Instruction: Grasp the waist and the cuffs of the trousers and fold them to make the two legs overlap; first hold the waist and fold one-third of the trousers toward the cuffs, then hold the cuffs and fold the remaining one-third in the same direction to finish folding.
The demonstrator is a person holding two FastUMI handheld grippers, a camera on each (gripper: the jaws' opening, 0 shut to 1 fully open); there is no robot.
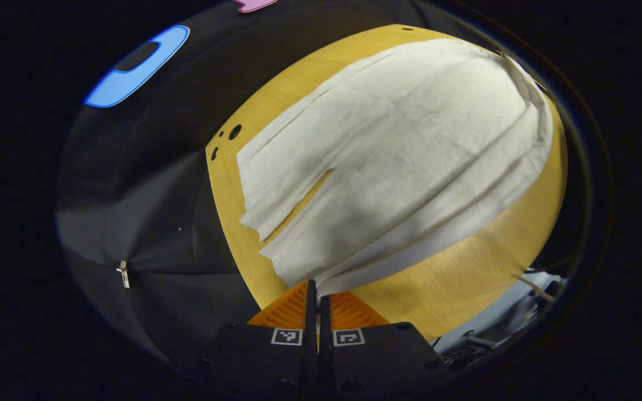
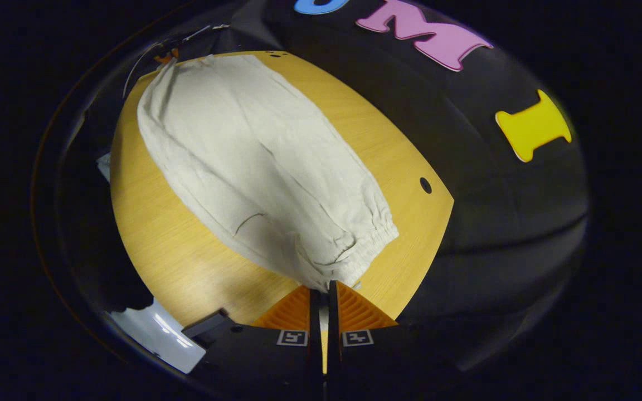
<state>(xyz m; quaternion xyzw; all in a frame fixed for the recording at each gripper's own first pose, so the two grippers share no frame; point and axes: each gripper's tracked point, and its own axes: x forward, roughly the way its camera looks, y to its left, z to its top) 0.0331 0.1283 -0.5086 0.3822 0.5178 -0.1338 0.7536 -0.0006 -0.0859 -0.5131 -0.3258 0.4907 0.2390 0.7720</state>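
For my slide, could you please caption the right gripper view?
Hand-held gripper pinching the trousers' waist on the table.

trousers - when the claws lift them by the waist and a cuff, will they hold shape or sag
The trousers look like thin, creased cloth lying flat on the table, so they will probably sag between the left claw and the right claw. They seem light. The gathered waistband should give a thicker, surer grip.
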